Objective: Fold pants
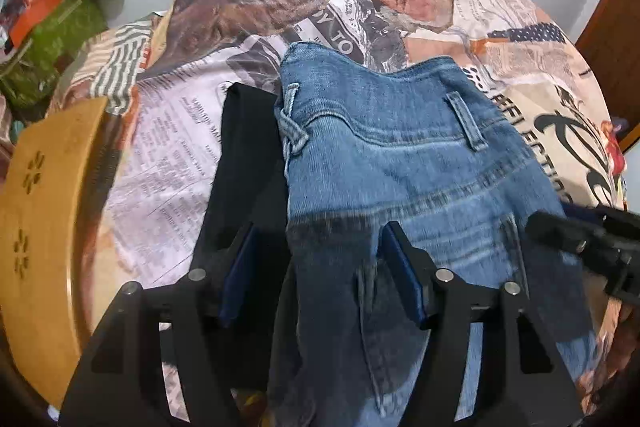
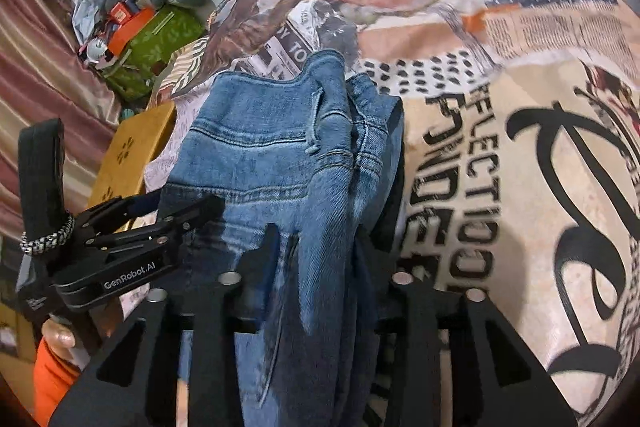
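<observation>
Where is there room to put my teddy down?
Free: the printed cloth right of the jeans, and the newsprint patch between the jeans and the wooden board. Crowded: the far-left corner, piled around a green bundle.

I read "GenRobot.AI", white, on black left gripper (image 2: 180,215) body; "REFLECTIO…" and "…Y TO", black, on collage-print bedsheet (image 2: 532,163).

Both wrist cameras look steeply down, close over the jeans (image 1: 400,163) on the printed bedspread (image 2: 520,187), which both views share.
</observation>
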{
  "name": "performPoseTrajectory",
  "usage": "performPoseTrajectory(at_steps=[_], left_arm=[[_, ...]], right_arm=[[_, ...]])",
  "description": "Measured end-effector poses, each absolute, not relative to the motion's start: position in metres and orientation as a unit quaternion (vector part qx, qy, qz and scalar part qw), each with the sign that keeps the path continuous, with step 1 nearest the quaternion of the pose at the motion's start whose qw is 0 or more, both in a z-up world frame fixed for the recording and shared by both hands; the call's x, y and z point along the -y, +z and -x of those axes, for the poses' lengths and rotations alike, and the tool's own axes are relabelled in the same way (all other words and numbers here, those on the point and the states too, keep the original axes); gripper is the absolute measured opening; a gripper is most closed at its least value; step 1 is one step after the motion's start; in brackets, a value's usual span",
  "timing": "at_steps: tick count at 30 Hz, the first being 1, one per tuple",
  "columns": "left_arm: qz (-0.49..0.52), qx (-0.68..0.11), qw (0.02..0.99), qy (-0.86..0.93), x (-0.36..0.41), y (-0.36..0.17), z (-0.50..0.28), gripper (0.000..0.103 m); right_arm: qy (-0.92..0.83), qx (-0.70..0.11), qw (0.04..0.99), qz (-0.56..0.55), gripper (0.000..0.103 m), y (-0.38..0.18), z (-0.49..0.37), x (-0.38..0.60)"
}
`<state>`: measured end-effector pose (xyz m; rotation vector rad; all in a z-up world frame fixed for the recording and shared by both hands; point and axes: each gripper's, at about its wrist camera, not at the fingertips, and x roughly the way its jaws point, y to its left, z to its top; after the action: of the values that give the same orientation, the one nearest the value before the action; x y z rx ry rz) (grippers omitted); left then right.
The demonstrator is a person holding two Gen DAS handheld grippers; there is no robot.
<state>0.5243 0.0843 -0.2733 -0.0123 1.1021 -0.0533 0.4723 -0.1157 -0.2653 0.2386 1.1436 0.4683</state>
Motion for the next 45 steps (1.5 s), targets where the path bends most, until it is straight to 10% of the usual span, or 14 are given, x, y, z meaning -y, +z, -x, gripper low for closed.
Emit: performPoseTrajectory(at_steps=[25, 40, 45], left_arm=[[-0.014, -0.228, 0.973, -0.046, -0.055, 0.000, -0.247, 0.077], [-0.020, -0.081, 0.996, -0.018, -0.031, 0.044, -0.112, 0.097], [-0.017, -0.076, 0.997, -0.012, -0.029, 0.041, -0.101, 0.103]], right_arm=[[0.281, -0.217, 0.934, -0.040, 0.060, -0.017, -0.225, 0.138], [0.240, -0.097, 0.966, -0.006, 0.061, 0.020, -0.118, 0.139], [0.224, -0.093, 0.970, -0.013, 0.087, 0.020, -0.111, 0.141]])
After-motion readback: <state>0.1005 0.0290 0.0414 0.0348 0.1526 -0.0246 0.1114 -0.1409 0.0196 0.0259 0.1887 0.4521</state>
